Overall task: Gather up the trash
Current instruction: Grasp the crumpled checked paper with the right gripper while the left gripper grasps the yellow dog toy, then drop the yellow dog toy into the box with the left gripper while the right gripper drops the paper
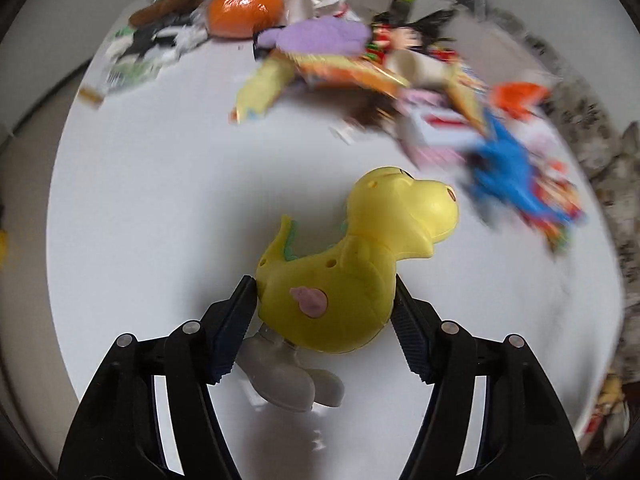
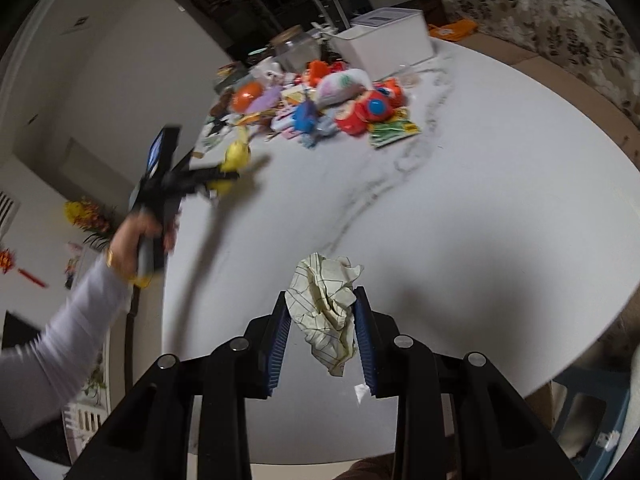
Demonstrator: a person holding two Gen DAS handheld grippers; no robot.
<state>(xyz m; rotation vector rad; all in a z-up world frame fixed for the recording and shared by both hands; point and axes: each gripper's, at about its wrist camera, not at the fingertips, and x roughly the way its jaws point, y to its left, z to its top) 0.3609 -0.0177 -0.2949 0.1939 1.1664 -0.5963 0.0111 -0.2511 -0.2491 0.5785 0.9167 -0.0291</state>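
Fingers of the left gripper (image 1: 324, 300) clamp a yellow toy dinosaur (image 1: 352, 264); the right gripper (image 2: 321, 312) pinches crumpled lined paper (image 2: 326, 308).

One yellow toy dinosaur (image 1: 340, 280), one crumpled paper (image 2: 326, 304), two hand-held grippers.

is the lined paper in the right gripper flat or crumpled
Crumpled. The cream lined paper is bunched into creased folds, pinched between the right gripper's blue pads above the white marble table.

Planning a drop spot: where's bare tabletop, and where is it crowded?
Free: the broad white stretch of the table between the clutter pile and the near edge, right of the crumpled paper. Also bare left of the yellow toy. Crowded: the far side around the white box.
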